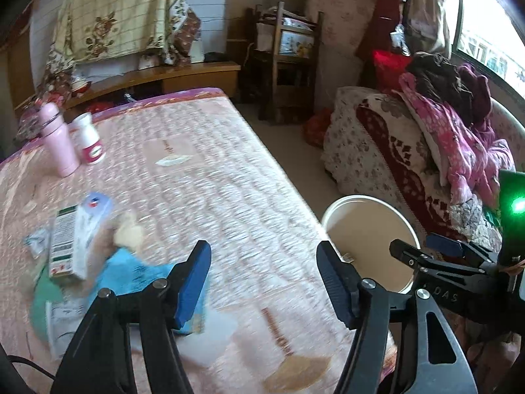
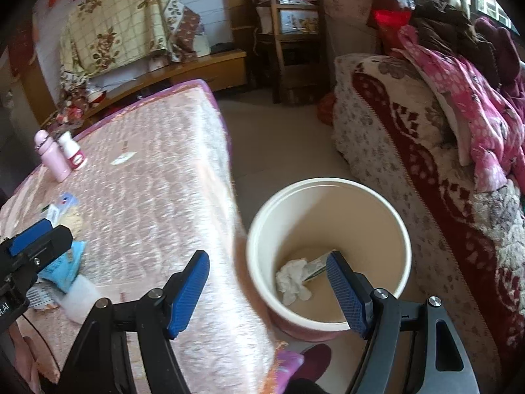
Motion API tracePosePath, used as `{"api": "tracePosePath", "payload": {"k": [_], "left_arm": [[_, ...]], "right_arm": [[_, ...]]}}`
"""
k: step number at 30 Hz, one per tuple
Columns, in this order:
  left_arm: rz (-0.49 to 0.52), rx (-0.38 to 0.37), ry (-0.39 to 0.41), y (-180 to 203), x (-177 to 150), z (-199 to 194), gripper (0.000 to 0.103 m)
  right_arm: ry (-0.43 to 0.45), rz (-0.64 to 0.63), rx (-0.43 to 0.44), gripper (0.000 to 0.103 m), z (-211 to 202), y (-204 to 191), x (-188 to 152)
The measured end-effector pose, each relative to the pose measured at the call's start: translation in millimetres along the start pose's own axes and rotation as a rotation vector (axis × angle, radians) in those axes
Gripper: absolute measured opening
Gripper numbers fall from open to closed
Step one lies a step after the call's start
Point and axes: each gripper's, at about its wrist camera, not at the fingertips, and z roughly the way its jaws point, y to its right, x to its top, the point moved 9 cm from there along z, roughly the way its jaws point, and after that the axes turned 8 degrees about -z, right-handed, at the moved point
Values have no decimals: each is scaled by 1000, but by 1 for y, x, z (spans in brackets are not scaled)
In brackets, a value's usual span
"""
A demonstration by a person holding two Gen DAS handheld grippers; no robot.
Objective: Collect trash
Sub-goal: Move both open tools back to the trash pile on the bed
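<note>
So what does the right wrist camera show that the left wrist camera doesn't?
Only the right wrist view looks down into the bin, showing crumpled white tissue and a flat wrapper at its bottom. Only the left wrist view shows the window and the green-and-white box face on. Both show the pink bottle, the blue packet, the sofa, and both open grippers: left and right.

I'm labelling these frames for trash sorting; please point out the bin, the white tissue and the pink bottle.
bin [image 2: 405,246]: right wrist view, right rim.
white tissue [image 2: 292,282]: right wrist view, its crumpled middle, inside the bin.
pink bottle [image 1: 60,146]: left wrist view, its body.
</note>
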Motion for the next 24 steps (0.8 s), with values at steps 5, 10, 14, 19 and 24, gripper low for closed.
{"api": "tracePosePath", "payload": {"k": [5, 10, 14, 19, 24], "left_arm": [[-39, 53, -6, -45, -5, -16, 68], [-87, 116, -2, -101, -4, -29, 68], [-127, 182, -4, -153, 2, -35, 68], [-193, 242, -37, -211, 7, -28, 69], [-272, 216, -79, -244, 9, -9, 73]], "right_arm": [[-1, -46, 75, 78, -4, -44, 1], [-16, -101, 143, 78, -1, -92, 3], [-20, -135, 197, 78, 1, -132, 5], [-32, -181, 264, 78, 5, -175, 5], [-60, -282, 356, 79, 13, -224, 5]]}}
